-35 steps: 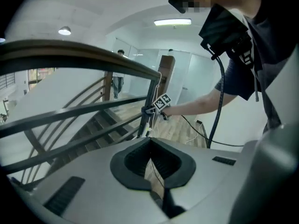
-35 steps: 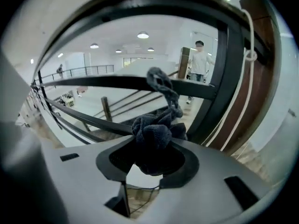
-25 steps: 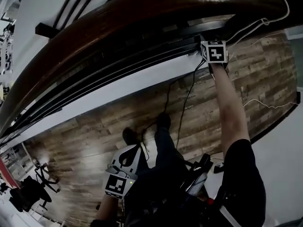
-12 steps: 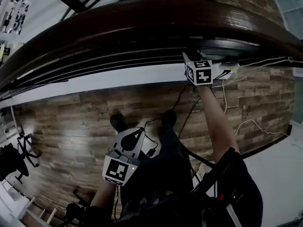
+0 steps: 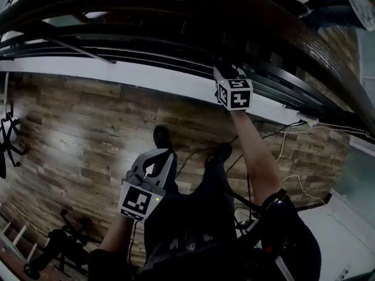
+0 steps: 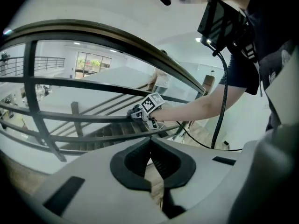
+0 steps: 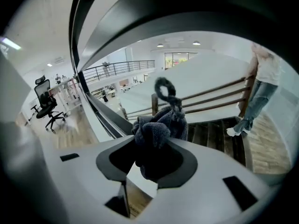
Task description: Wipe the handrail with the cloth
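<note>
The dark wooden handrail curves across the top of the head view, with black metal bars beneath it. My right gripper is raised to the railing just under the rail, its marker cube facing me. In the right gripper view it is shut on a dark grey cloth that bunches out past the jaws, with the handrail arching overhead. I cannot tell whether the cloth touches the rail. My left gripper hangs low by my body. Its jaws are shut and hold nothing.
Wood-plank floor lies below, with white and black cables trailing over it. An office chair stands on the landing. Stairs descend beyond the railing, and a person stands on them at the right.
The head view has swung round along the curved rail. My right gripper has stayed up at the railing and shifted along it. The left gripper remains low and shut.
</note>
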`<action>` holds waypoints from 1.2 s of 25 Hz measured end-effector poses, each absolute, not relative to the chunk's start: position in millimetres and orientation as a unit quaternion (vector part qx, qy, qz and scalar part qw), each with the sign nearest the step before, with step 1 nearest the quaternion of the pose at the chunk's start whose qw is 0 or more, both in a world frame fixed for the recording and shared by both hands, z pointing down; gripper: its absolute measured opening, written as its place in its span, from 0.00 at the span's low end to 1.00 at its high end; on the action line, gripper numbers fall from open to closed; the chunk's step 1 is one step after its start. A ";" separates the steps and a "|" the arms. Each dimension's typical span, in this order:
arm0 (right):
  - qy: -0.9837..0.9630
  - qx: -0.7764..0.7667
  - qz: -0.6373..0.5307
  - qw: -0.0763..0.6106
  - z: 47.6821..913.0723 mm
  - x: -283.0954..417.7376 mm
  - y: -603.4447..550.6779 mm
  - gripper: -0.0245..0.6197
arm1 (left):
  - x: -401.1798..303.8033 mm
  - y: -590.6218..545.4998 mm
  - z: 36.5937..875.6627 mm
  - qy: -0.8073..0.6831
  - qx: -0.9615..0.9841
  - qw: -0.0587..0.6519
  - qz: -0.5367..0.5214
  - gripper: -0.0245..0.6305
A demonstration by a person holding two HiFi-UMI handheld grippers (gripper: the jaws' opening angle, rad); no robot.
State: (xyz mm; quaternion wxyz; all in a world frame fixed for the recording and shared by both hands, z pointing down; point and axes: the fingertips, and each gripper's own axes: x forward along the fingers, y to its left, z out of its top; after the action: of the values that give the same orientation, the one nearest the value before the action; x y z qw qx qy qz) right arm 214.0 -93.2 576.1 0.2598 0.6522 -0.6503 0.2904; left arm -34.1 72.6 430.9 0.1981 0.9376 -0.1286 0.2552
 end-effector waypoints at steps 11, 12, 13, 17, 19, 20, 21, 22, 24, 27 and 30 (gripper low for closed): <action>-0.769 0.502 0.223 0.327 587.2 -83.2 -288.2 0.21 | -184.9 -1.3 461.6 -0.295 0.894 0.266 0.207 0.05; -0.773 0.496 0.215 0.334 588.9 -104.8 -302.5 0.21 | -198.9 -4.1 464.9 -0.307 0.889 0.270 0.206 0.05; -0.775 0.493 0.209 0.337 589.7 -122.6 -315.5 0.21 | -212.6 -6.0 468.2 -0.318 0.884 0.276 0.204 0.05; -0.786 0.475 0.185 0.350 587.3 -175.1 -356.2 0.21 | -255.9 -8.6 482.6 -0.358 0.862 0.299 0.199 0.05; -0.791 0.465 0.172 0.359 588.5 -195.2 -372.5 0.21 | -268.1 -9.8 489.5 -0.370 0.855 0.306 0.194 0.05; -0.792 0.461 0.167 0.363 589.8 -203.7 -379.7 0.21 | -271.7 -9.6 492.8 -0.373 0.854 0.309 0.191 0.05; -0.794 0.457 0.163 0.366 591.4 -211.9 -385.9 0.21 | -274.2 -8.5 495.8 -0.374 0.853 0.311 0.189 0.05; -0.795 0.453 0.162 0.371 592.9 -220.0 -389.8 0.21 | -276.0 -6.3 498.3 -0.375 0.852 0.312 0.189 0.05; -0.796 0.445 0.162 0.378 588.9 -230.1 -389.8 0.21 | -274.2 -1.9 501.1 -0.374 0.852 0.311 0.191 0.05; -0.821 0.430 0.143 0.347 545.2 -229.5 -365.4 0.21 | -262.1 -1.6 498.3 -0.364 0.859 0.306 0.191 0.05; -0.860 0.406 0.072 0.299 465.2 -230.3 -323.3 0.21 | -251.7 -1.5 486.2 -0.351 0.866 0.299 0.192 0.05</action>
State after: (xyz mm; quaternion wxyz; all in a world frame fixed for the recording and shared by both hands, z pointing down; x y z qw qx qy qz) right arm -230.3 -323.3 465.2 0.2989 0.4064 -0.8604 0.0722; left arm -251.7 -1.5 486.2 0.2994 0.8661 -0.3514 0.1918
